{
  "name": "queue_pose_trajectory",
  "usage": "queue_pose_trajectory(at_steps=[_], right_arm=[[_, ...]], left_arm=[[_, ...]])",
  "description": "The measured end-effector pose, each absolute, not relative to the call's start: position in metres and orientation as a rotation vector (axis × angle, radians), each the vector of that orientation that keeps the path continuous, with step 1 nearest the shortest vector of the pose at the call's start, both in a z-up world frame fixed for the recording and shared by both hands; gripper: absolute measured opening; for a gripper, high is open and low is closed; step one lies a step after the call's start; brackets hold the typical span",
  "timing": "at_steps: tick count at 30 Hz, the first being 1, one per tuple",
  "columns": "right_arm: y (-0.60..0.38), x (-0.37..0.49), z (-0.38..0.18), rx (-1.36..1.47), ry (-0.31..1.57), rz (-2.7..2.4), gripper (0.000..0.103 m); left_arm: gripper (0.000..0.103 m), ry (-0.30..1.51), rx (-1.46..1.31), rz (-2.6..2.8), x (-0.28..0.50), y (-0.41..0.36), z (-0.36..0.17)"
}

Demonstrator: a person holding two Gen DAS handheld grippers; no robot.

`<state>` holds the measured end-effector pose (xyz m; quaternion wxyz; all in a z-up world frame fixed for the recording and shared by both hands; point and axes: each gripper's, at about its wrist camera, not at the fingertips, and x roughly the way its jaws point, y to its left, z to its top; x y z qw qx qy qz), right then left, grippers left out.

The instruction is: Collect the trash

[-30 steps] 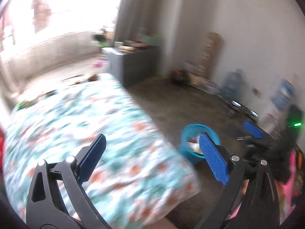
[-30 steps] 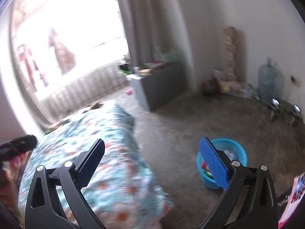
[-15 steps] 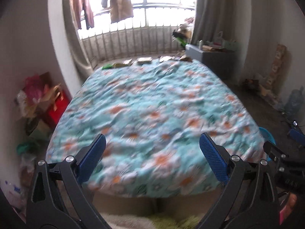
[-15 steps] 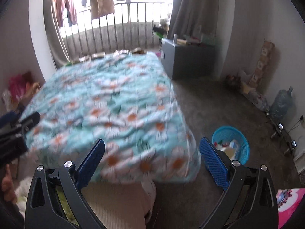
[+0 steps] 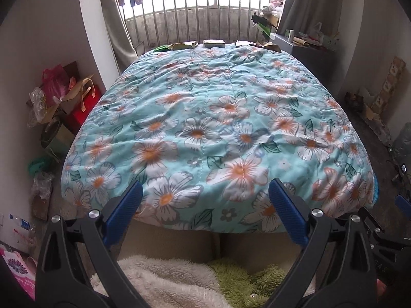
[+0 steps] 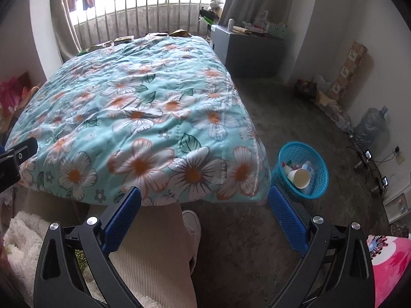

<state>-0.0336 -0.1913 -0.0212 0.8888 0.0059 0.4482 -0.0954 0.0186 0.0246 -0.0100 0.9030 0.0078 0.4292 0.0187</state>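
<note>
Left wrist view: wrappers [image 5: 183, 45] are seen along the bed's far edge.
Both grippers, left gripper [image 5: 205, 214] and right gripper [image 6: 205, 217], are held spread and empty, well short of them.

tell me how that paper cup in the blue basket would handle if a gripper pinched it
The paper cup looks thin-walled and empty, so it is probably very light and would likely crush under a firm pinch. It lies tilted on other trash in the blue basket, so it may shift when touched.

You're facing a bed [image 5: 218, 118] spread with a flowered teal quilt [image 6: 143, 118] — wrappers [image 5: 195, 45] line its far edge by the railing — and on the bare floor [image 6: 295, 102] just beside its near corner stands a blue basket [image 6: 317, 184] holding cups.
</note>
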Motion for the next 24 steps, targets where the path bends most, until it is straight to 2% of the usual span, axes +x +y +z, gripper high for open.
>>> queue_pose_trajectory(at_steps=[24], right_arm=[[-0.208,-0.034,-0.023,0.036,0.937,-0.248,0.097]], left_arm=[[0.094,0.861,0.099,-0.08,0.013,-0.019,-0.004]])
